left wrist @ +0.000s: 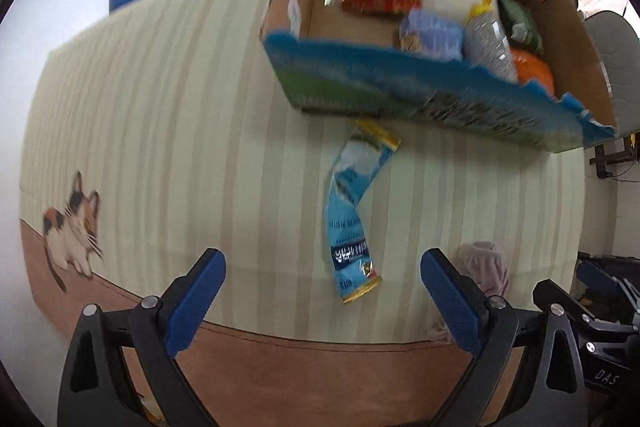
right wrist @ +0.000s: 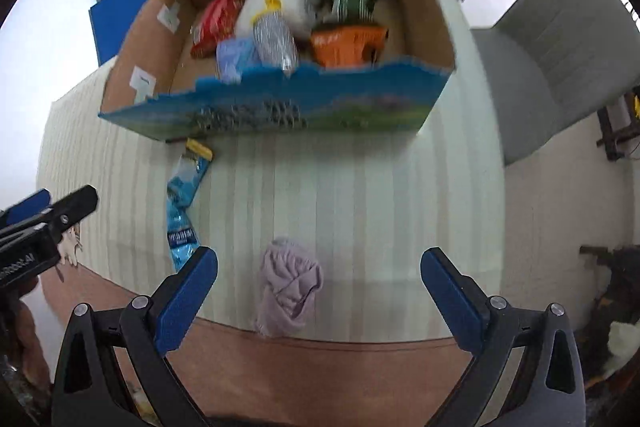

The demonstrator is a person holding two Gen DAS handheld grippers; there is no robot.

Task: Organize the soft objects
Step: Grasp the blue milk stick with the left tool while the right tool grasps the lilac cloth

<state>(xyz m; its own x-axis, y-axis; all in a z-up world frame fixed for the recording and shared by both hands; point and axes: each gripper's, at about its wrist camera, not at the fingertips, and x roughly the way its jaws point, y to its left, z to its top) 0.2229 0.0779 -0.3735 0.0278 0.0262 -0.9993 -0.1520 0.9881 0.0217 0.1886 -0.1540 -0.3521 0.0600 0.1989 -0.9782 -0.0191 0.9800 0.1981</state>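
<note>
Right wrist view: your box (right wrist: 280, 115) holds several packets; blue pouch (right wrist: 182, 211) and lilac cloth (right wrist: 290, 285) remain out, right gripper (right wrist: 319, 289) and left gripper (left wrist: 322, 297) both spread wide, empty.

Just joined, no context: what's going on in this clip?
A person holds a hand-held gripper in each hand over a striped tablecloth. Both are open and empty. The left hand-held gripper faces a long blue packet lying just in front of the cardboard box. The right hand-held gripper faces a crumpled lilac cloth near the table's front edge. The box already holds several packets and a bottle; the packet and the cloth are still outside it.
</note>
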